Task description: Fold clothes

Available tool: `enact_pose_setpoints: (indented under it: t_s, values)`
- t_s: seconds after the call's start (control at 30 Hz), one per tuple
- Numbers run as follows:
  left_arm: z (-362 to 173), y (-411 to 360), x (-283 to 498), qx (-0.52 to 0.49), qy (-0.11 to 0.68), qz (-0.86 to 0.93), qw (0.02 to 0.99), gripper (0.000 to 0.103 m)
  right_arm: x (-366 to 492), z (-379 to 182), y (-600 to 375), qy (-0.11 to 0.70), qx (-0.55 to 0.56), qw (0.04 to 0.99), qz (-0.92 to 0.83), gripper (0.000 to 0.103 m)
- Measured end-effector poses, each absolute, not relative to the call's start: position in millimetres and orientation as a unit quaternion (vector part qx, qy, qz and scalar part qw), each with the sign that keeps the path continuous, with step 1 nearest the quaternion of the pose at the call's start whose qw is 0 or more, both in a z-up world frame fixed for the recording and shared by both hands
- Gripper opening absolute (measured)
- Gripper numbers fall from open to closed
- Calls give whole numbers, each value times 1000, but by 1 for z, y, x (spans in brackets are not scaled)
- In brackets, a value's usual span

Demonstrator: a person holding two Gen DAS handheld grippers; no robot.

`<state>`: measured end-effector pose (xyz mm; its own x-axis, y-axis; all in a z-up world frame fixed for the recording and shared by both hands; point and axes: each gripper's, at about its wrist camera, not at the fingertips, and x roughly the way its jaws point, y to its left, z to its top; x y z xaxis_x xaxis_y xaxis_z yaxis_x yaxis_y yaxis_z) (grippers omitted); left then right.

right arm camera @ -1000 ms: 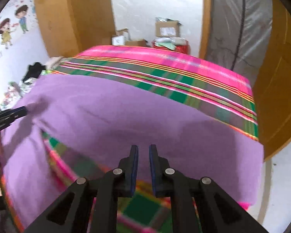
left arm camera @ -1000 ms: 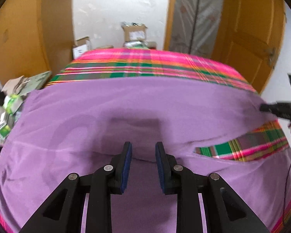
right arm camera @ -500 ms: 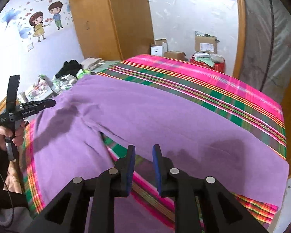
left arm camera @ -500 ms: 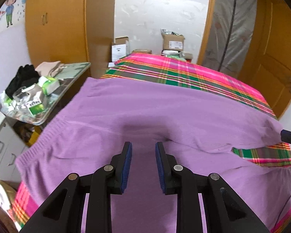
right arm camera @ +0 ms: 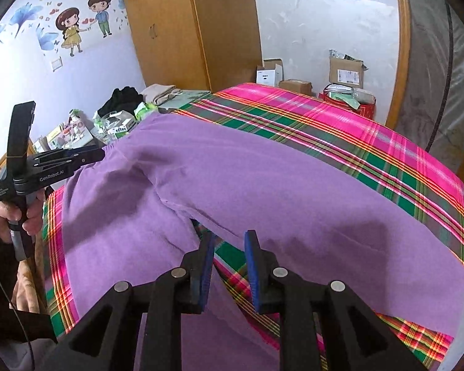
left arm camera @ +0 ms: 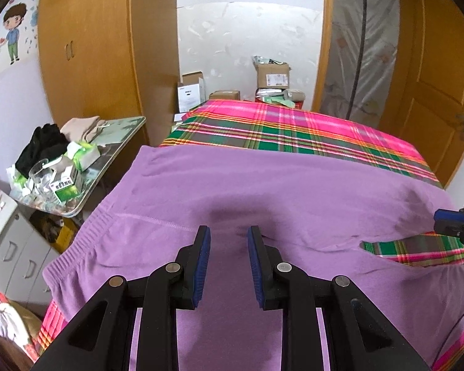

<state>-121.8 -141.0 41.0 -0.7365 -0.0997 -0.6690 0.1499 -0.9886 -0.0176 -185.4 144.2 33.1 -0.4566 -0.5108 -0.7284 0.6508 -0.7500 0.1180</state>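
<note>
- The left claw (left arm camera: 229, 262) is spread with nothing in it; the right claw (right arm camera: 229, 266) has just been opening, nothing between its jaws.
- Purple pants (right arm camera: 263, 179) lie flat on the plaid bed (right arm camera: 371, 142) (legs apart).
- Next, I think: pinch one leg's edge and fold it over.

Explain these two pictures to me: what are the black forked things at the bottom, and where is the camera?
There is no robot here. A person holds a pair of hand tongs in each hand, and each carries a wide-angle camera looking forward along its two fingers. One picture comes from the left tongs, the other from the right tongs. In the right view you can also see the left tongs from the side, gripped by the person's hand. Purple trousers lie spread on a bed with a pink and green plaid cover. Both tongs stand open above the cloth, holding nothing. The right one's fingers have just been opening, with nothing between them.
</note>
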Motion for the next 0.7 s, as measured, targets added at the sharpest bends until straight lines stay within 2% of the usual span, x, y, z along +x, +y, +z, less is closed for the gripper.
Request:
enact_pose_setpoints:
  t_s: [0.3, 0.47, 0.7]
  values:
    - [19, -164, -136, 375, 40, -923, 79, 26, -199, 18, 117, 94, 412, 348, -836, 21]
    - [2, -214, -137, 387, 78, -910, 125, 26, -206, 12, 100, 106, 417, 355, -830, 21]
    - [9, -263, -139, 389, 68, -906, 155, 26, -230, 23, 81, 104, 404, 374, -829, 21]
